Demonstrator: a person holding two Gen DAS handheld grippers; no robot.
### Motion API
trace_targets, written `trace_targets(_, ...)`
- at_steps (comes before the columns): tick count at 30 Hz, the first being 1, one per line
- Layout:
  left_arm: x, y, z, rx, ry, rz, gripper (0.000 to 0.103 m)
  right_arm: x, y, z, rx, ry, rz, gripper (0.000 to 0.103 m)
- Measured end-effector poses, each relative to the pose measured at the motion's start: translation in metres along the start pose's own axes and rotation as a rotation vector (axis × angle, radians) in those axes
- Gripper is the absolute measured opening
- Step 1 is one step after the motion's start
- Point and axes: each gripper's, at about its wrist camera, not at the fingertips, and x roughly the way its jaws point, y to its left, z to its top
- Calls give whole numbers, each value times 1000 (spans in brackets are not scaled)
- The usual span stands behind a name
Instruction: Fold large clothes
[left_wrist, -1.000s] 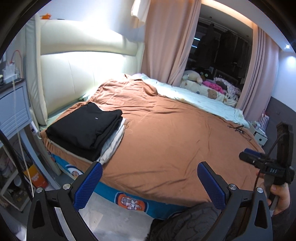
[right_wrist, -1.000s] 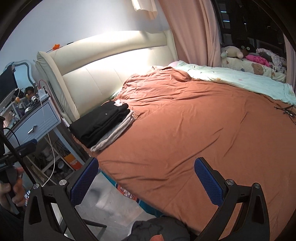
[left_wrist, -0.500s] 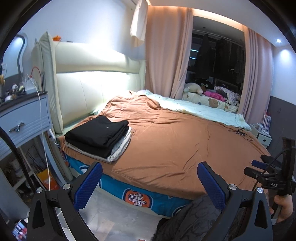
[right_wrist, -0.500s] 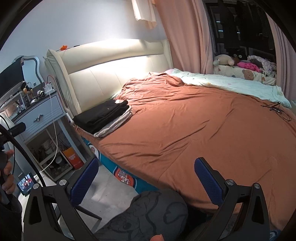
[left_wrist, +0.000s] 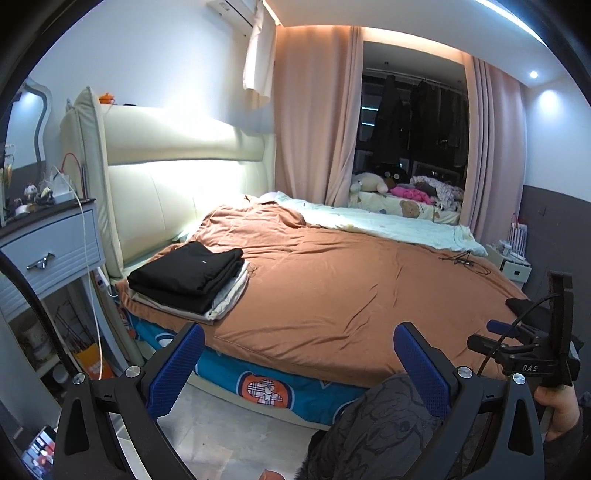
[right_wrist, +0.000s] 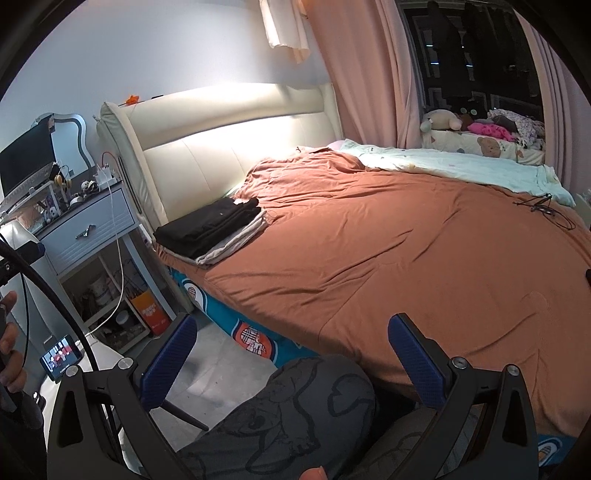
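A folded stack (left_wrist: 188, 280) lay at the bed's (left_wrist: 332, 295) head corner; folding looked finished or paused. Left gripper (left_wrist: 299, 363) and right gripper (right_wrist: 291, 354) were spread wide, holding nothing.

Left gripper (left_wrist: 299, 363) in foreground, blue-padded fingers spread wide, nothing between them, orange-brown bedspread (left_wrist: 332, 288) across bed, folded black garments (left_wrist: 186, 275) stacked on pale folded cloth (left_wrist: 229, 299) near cream headboard (left_wrist: 177, 177), right gripper (left_wrist: 524, 347) at right edge, hand-held, jaw state unclear.
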Motion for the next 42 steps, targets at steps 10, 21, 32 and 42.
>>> trace_targets(10, -9, 0, -9, -5, 4, -10, 103, -12, 2, -8, -5, -10, -1, 103)
trace_targets(21, -13, 1, -14, -4, 11, -13, 103, -20, -3, -11, -10, -13, 4, 103)
trace_targets(32, -14, -5, -21, 13, 20, -15, 103, -35, -17, -13, 3, -28, -9, 103)
trace_targets(42, -25, -1, -22, 17, -8, -8, 103, -43, -14, -15, -14, -40, -8, 103)
